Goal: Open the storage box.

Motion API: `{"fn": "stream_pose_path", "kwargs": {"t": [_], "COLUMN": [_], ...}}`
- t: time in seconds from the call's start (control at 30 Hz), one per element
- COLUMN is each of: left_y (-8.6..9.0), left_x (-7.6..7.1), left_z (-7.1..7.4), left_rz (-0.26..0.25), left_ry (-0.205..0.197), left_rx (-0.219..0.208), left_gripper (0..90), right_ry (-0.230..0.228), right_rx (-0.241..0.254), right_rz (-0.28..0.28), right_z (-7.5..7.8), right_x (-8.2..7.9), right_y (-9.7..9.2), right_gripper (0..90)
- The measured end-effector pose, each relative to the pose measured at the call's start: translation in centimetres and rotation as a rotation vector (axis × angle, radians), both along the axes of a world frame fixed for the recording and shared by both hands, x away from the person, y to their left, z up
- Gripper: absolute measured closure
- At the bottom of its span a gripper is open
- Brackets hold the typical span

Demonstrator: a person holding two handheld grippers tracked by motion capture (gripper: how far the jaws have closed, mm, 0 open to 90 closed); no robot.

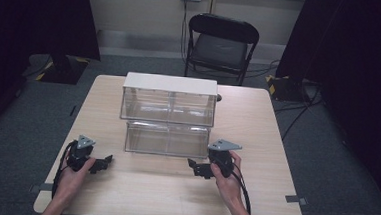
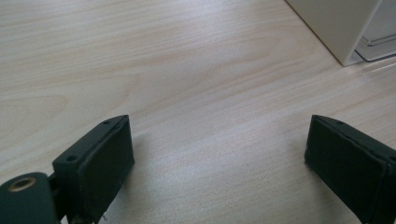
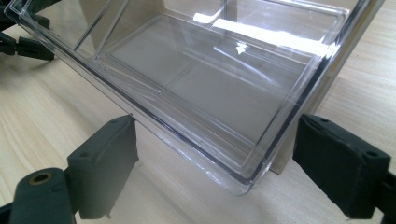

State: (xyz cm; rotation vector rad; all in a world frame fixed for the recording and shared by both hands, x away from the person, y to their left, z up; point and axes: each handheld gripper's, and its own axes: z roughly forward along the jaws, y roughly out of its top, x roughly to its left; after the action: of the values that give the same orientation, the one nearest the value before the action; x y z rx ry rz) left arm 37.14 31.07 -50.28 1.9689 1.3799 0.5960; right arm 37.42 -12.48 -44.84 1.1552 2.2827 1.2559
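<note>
Beside drawer (image 3: pixel 196 93) corner, right hand-held gripper (image 3: pixel 217 163) agape

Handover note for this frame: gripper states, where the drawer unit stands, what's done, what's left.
Left gripper: jaws wide open over bare table, nothing between them.
Right gripper: jaws open, nothing gripped; the corner of the clear lower drawer lies just ahead of them, untouched.
Drawer unit stands mid-table; its lower drawer is pulled out toward the person and looks empty. Both hands rest on the table either side of it.
Done: lower drawer out. Left, likely: push it back in or load it; the frames don't tell which.
</note>
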Motion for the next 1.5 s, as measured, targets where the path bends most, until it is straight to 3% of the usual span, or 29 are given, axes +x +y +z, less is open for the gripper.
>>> {"fn": "stream_pose_path", "kwargs": {"t": [1.5], "left_y": [0.0], "left_x": [0.0], "left_z": [0.0], "left_rz": [-0.005], "left_ry": [0.000], "left_rx": [-0.003], "left_gripper": [7.4], "right_ry": [-0.064], "right_rx": [0.021], "right_rz": [0.015], "right_z": [1.1], "right_x": [-0.4], "right_y": [-0.2], "right_gripper": [11.0]}}
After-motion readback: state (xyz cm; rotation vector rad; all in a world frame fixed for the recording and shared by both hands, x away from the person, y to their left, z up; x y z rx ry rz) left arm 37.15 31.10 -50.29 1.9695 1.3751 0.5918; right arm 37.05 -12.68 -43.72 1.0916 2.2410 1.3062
